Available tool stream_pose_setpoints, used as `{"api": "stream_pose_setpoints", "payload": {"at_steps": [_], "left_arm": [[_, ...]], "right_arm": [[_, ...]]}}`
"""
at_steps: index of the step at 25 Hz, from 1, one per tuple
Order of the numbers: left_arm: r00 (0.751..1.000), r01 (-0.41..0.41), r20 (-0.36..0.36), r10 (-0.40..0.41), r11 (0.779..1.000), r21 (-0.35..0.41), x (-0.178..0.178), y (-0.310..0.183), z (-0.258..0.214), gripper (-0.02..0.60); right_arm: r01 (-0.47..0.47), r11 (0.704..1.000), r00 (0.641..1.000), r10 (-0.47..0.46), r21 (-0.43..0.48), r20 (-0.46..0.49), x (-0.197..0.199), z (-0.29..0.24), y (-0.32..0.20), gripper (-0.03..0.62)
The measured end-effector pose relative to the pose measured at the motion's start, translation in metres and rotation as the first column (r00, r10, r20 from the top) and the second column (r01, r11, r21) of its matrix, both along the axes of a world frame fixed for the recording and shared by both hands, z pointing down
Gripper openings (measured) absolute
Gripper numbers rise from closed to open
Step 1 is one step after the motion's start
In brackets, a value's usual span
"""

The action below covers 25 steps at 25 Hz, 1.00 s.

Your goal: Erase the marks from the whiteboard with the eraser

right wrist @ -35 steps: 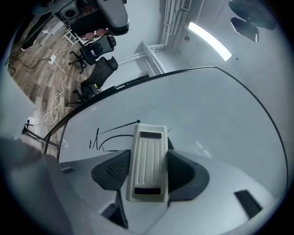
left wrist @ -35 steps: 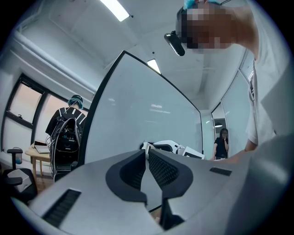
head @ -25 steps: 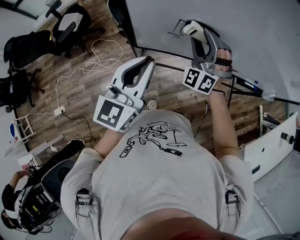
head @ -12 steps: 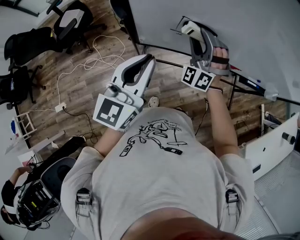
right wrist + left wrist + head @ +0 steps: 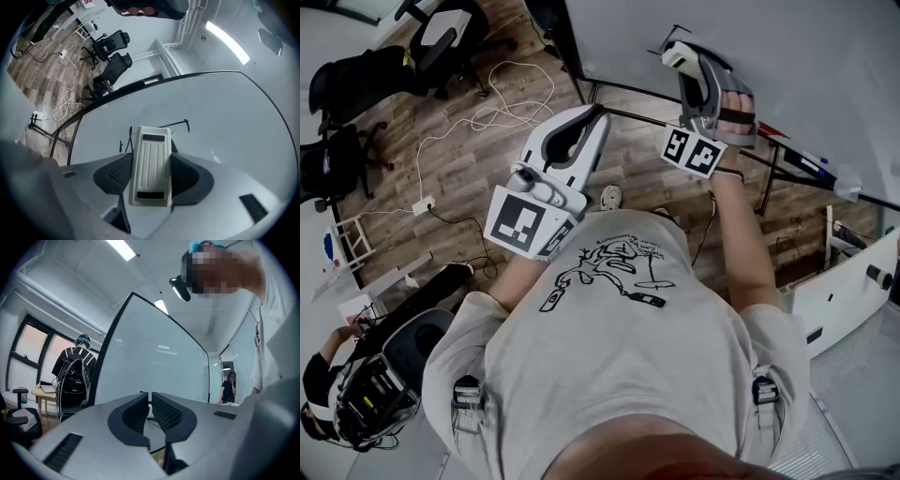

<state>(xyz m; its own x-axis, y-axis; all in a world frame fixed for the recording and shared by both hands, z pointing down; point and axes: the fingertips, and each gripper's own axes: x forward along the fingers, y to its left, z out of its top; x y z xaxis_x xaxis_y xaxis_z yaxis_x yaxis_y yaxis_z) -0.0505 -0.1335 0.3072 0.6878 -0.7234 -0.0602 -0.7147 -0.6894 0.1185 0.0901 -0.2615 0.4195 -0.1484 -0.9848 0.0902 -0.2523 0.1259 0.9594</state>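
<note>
The right gripper (image 5: pixel 150 161) has its jaws closed on the white eraser (image 5: pixel 151 166), one dark pad against each long side. The eraser stands lengthwise between them, its ribbed back towards the camera and its far end reaching past the jaw tips towards the whiteboard (image 5: pixel 220 117). Black marks (image 5: pixel 180 123) show on the board just beyond that end: a thin line with a hooked tip to the right, and short strokes to the left. Whether the eraser touches the board cannot be told. In the head view this gripper is raised at the board's lower left corner, a hand (image 5: pixel 733 108) round its grip. The left gripper (image 5: pixel 150 411) is held lower, over the wooden floor (image 5: pixel 469 159), its jaws nearly together with only a narrow slit between them and nothing in it.
</note>
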Motion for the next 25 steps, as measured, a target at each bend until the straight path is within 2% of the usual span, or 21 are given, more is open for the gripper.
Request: {"api": "stream_pose_setpoints", "payload": {"at_steps": [17, 22, 25], "left_arm": [[1.0, 0.029, -0.008, -0.029, 0.999, -0.029, -0.011, 0.007, 0.011, 0.037], [0.999, 0.013, -0.029, -0.014, 1.0, -0.012, -0.005, 0.012, 0.009, 0.037], [0.999, -0.003, -0.04, 0.003, 1.0, 0.006, 0.006, 0.013, 0.005, 0.037]], "right_arm": [[0.023, 0.992, 0.996, -0.033, -0.126, -0.084, -0.013, 0.077, -0.002, 0.256], [0.041, 0.973, 0.997, -0.056, -0.227, -0.06, -0.018, 0.087, 0.006, 0.258], [0.056, 0.974, 0.997, -0.066, -0.219, -0.043, -0.015, 0.073, 0.018, 0.256]]}}
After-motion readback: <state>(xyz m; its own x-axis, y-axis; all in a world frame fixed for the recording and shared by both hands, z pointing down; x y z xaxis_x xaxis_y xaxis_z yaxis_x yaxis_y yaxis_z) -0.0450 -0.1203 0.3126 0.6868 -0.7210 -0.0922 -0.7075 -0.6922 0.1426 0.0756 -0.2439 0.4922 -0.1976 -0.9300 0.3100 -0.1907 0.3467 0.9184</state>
